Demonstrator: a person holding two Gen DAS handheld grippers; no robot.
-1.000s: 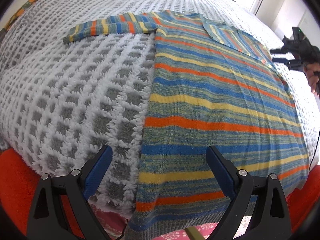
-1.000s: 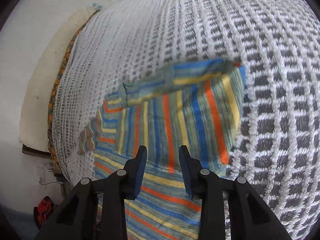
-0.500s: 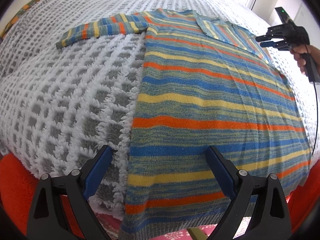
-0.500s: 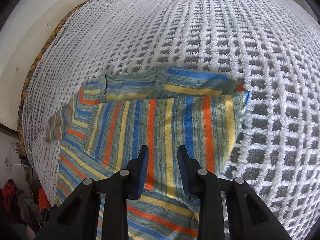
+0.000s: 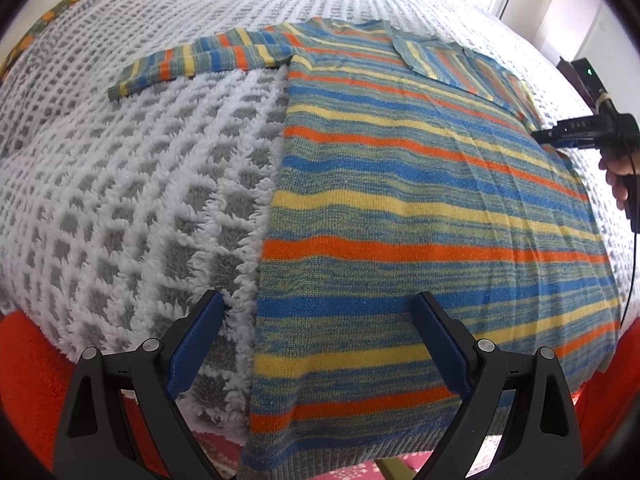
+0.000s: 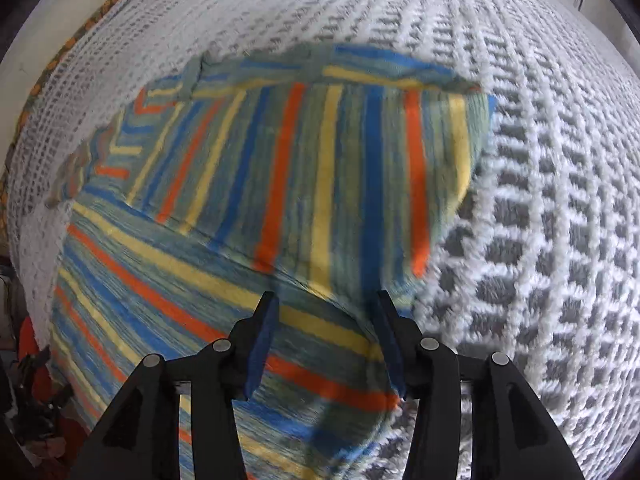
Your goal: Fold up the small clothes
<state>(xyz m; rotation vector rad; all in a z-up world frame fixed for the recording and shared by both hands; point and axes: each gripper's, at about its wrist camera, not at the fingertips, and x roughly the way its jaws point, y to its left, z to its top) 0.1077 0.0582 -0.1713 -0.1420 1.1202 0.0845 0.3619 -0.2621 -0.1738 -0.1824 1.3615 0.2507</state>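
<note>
Striped sweater (image 5: 420, 208) (orange, blue, yellow), grey-white blanket (image 5: 120, 184).

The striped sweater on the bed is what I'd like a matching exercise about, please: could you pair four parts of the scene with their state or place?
Things:
1. left sleeve
2. right sleeve
3. left gripper
4. bedspread

States or places:
A. white and grey checked, under the sweater
B. folded over onto the sweater's body
C. stretched out flat on the bedspread, away from the body
D. jaws wide apart over the sweater's side edge near the hem, gripping nothing

Pairs: 1-C, 2-B, 3-D, 4-A
</note>
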